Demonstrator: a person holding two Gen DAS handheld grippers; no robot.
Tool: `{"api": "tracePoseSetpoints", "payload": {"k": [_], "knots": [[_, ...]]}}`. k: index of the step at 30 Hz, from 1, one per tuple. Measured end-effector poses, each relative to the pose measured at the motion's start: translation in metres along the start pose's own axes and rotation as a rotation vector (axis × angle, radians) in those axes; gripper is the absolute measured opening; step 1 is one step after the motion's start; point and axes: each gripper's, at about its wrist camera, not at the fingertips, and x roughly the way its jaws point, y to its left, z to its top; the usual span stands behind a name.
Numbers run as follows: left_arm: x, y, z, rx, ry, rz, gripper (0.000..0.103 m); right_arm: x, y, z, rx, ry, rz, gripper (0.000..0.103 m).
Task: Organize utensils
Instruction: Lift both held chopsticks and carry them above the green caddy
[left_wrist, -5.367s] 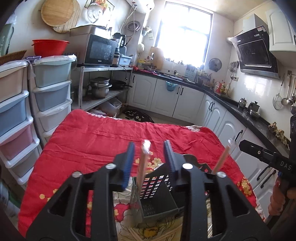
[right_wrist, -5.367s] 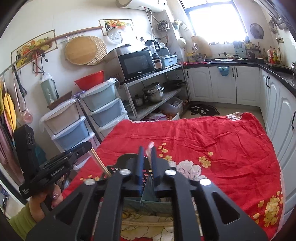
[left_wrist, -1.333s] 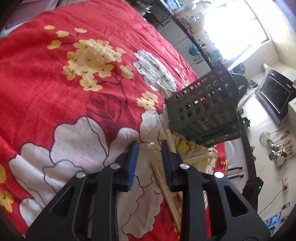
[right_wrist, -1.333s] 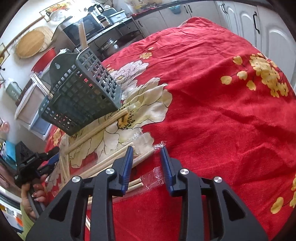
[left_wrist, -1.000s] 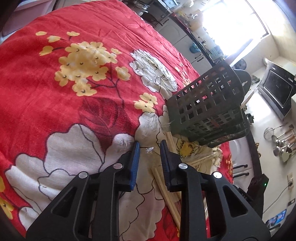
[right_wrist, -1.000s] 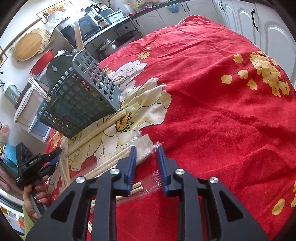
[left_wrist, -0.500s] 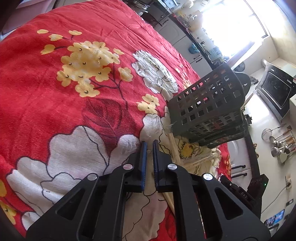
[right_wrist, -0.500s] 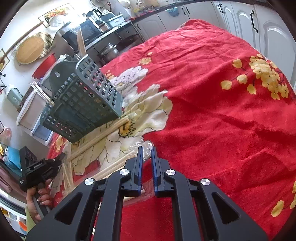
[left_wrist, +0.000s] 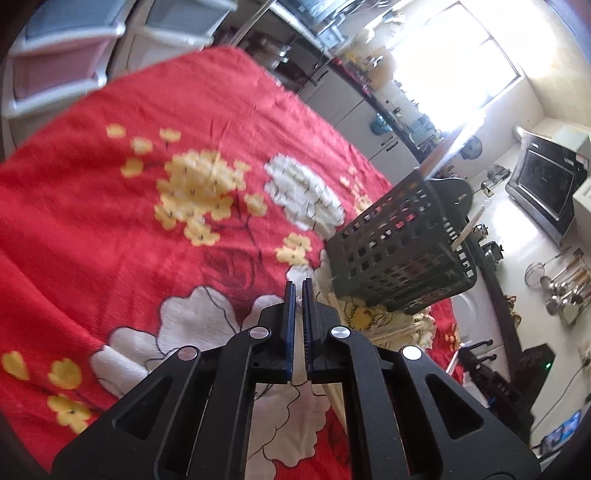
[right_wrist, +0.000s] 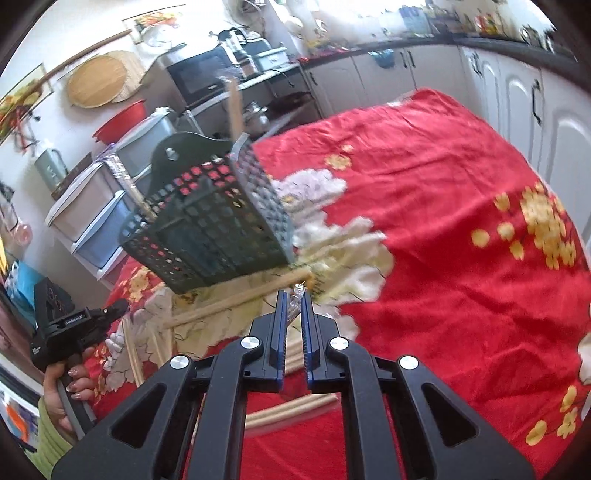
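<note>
Both tongs are closed on wrapped chopsticks. The right tongs (right_wrist: 293, 308) pinch the crinkled clear wrapper end of a chopstick pair (right_wrist: 295, 299), whose tip pokes up between the blue pads; the left tongs (left_wrist: 299, 295) are clamped almost fully together, and what they hold is mostly hidden by the pads, though a pale stick runs beneath them. The dark slotted utensil basket (right_wrist: 214, 218) stands tilted on the surface covered by a red floral cloth (right_wrist: 443, 206), with one wrapped pair already standing in it (right_wrist: 234, 107) and its base seemingly propped on a loose chopstick (right_wrist: 236, 299). More chopsticks (right_wrist: 147, 347) lie scattered at the near-left edge, close to the person's hand (right_wrist: 70, 384) on the other gripper's handle. The main risk, as I judge it, is the hold itself: a grip on slick film rather than on wood could let the sticks slide out or swing as they are carried. A long stick dangling from one end could also knock the already leaning basket, tipping it or rolling the stick under it. Both hands reaching for the same narrow opening might collide.
</note>
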Motion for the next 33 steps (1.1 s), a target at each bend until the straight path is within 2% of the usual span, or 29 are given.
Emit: {"api": "tracePoseSetpoints", "payload": {"k": [16, 33], "knots": [[-0.052, -0.054, 0.017, 0.119, -0.12, -0.069, 0.002, -0.034, 0.082, 0.027, -0.231, -0.122, 0.107, 0.005], [-0.062, -0.119, 0.023, 0.248, -0.152, -0.167, 0.002, -0.072, 0.106, 0.039, -0.305, -0.221, 0.14, 0.005]]}}
